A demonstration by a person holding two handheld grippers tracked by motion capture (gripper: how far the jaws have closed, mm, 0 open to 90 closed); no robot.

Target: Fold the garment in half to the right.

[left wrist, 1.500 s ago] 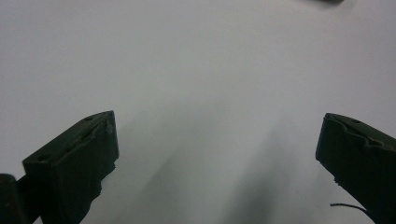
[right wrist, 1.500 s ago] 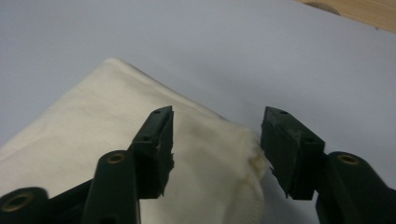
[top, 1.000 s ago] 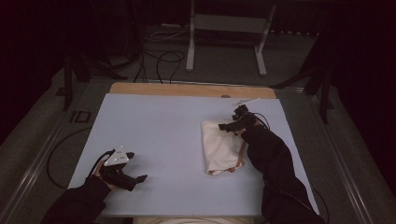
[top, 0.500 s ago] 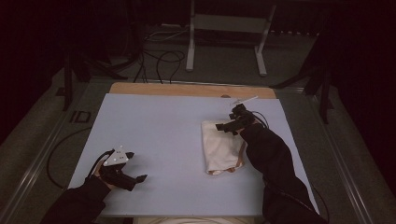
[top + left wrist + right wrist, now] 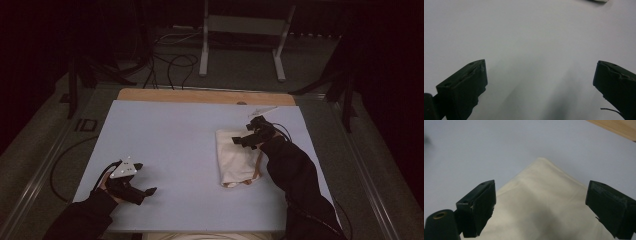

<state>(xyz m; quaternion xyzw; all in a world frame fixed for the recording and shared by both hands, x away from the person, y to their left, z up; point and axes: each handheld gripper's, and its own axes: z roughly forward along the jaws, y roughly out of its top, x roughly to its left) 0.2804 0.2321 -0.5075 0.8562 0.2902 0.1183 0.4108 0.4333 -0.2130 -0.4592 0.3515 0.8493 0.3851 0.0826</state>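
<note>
A pale blue-grey bench (image 5: 180, 140) with a bare wooden strip along its far edge carries a folded cream cloth (image 5: 236, 159), lying flat directly beneath the right hand-held gripper (image 5: 248, 136) and well apart from the left hand-held gripper (image 5: 142, 180), over bare bench.

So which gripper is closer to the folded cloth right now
Right. The right gripper hangs open over the far end of the cloth. The left gripper sits open at the table's near left, well away from it.
</note>
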